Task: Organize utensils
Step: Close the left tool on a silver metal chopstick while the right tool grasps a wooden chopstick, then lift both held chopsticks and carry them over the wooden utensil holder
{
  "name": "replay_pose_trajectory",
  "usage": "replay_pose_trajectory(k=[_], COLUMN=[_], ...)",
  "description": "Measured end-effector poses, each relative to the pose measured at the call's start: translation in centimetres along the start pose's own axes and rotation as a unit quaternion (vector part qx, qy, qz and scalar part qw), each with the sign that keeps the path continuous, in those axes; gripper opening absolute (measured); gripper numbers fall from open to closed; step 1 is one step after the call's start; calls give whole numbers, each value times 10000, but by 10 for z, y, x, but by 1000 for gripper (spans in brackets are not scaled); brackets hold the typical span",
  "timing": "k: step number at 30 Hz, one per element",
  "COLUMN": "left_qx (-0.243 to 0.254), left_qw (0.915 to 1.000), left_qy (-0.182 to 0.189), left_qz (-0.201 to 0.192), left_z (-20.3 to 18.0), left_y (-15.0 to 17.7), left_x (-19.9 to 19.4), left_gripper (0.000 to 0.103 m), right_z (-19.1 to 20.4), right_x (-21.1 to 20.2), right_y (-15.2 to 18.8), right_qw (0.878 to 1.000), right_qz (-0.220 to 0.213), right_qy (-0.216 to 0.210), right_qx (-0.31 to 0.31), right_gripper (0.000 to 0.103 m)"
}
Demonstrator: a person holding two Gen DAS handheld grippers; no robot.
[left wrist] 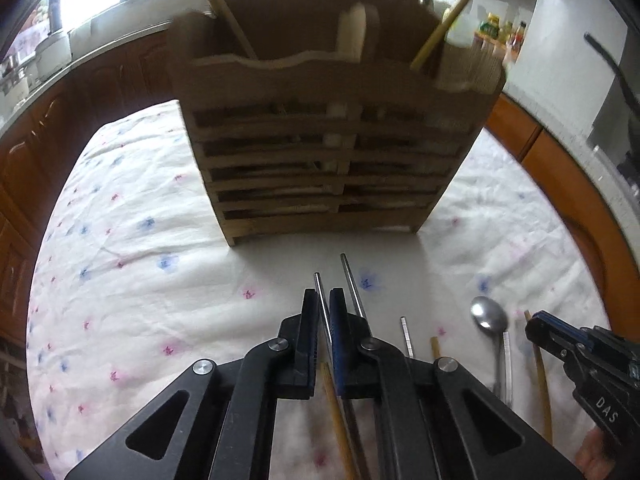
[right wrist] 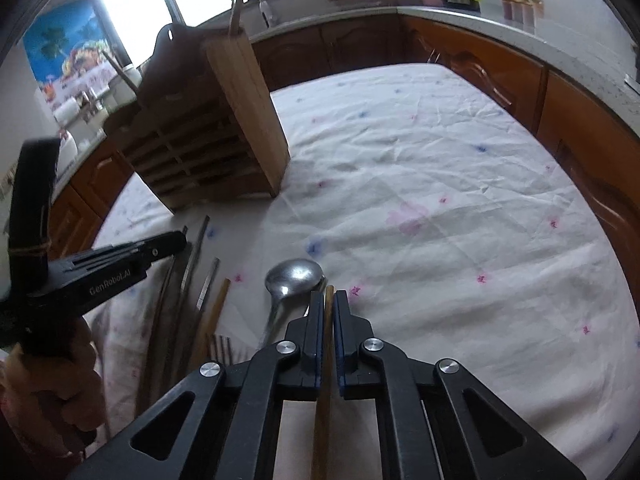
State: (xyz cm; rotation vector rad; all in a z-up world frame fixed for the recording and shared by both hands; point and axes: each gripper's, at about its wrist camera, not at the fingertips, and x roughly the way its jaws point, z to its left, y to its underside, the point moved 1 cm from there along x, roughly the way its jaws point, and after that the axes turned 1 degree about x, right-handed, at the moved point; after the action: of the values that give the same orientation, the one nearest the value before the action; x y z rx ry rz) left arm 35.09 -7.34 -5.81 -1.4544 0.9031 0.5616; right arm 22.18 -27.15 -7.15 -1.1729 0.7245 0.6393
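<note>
Clamped: thin steel chopstick (left wrist: 322, 312) in left gripper (left wrist: 324, 300), slim wooden chopstick (right wrist: 328, 320) in right gripper (right wrist: 329, 304), beside rounded metal spoon (right wrist: 294, 274).

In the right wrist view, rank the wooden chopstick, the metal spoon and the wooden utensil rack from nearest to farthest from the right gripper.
1. Wooden chopstick: clamped in the right gripper.
2. Metal spoon: just ahead, slightly left, on the cloth.
3. Wooden utensil rack: far upper left.
</note>
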Motion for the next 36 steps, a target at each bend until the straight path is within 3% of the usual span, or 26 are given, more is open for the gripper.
replay_pose_trajectory(k=[3,7,10,21,29,36], left_qx=[-141,-79,-17,290,471,228], left_qw=[9994,9984,9985,9981,9981,9994], left_qy=[284,413,431,-107,-103,220], left_qz=[-156,-390,-323,529,392,-109], left_z=[3,1,4,-7,-12,-8], left_y=[1,6,9,-2,-6,0], left_x=[-21,-48,-54,20,31,-16], left_gripper=[0,0,0,11,3,2], right_z=[2,5,10,7,3,7], right_x=[-16,-35,-43,-42,-44,-54], right_y=[-6,-14,-17,-10,-11,-15], right_qw=[9998,9988,9983,9981,9978,9970], right_qz=[-180,-413,-508,-485,-515,-632], right_qy=[-107,-265,-290,-379,-399,-442], right_qx=[21,57,0,50,112,82], right_gripper=[4,4,4,4,4,4])
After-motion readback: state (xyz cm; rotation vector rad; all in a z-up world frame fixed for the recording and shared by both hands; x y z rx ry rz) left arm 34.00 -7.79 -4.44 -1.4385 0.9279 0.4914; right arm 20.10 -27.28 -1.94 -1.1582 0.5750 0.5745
